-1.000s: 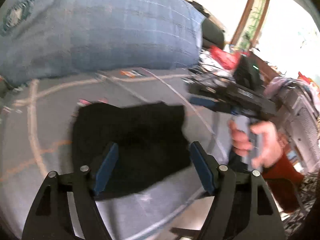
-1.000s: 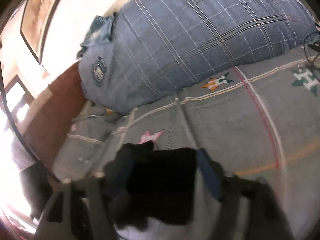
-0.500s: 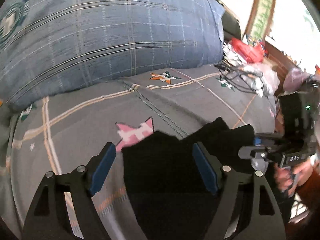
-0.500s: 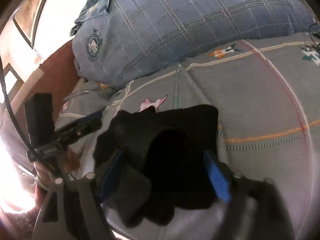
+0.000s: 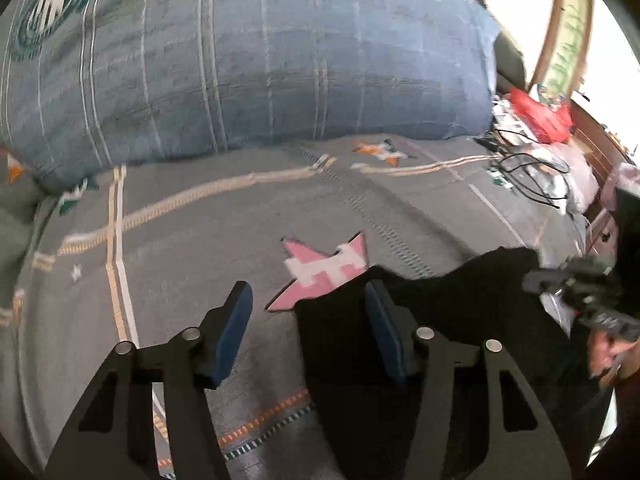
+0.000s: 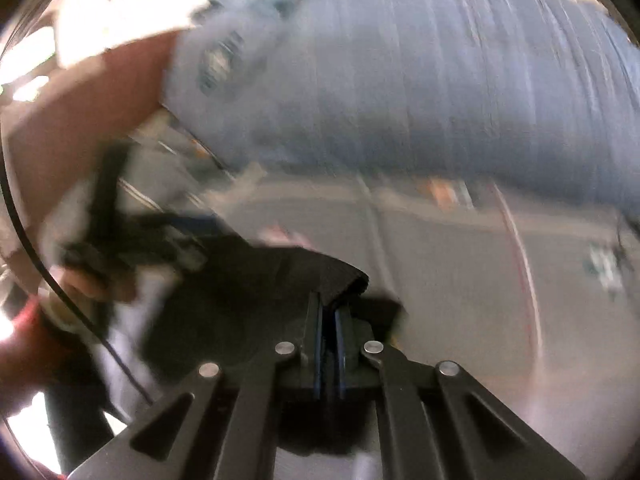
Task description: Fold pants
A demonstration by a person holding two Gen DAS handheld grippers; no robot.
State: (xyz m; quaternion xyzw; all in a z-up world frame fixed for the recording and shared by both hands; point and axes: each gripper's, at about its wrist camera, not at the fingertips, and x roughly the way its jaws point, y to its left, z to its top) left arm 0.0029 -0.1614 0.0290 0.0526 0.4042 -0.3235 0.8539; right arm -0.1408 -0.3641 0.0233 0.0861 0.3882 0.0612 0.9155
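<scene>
The black pants [image 5: 432, 320] lie bunched on the grey patterned bedspread [image 5: 180, 248], filling the lower right of the left wrist frame and partly covering a pink star patch [image 5: 324, 268]. The left gripper [image 5: 308, 320] has its jaws spread wide and empty, its right blue pad [image 5: 382, 336] over the edge of the pants. In the blurred right wrist frame, the right gripper [image 6: 329, 312] has its jaws pinched together on a folded edge of the pants [image 6: 336, 276] at lower centre. A large blue plaid pillow [image 5: 280, 60] fills the upper part of both frames. Cables [image 5: 528, 176] and red clutter [image 5: 540, 116] sit at the right edge.
</scene>
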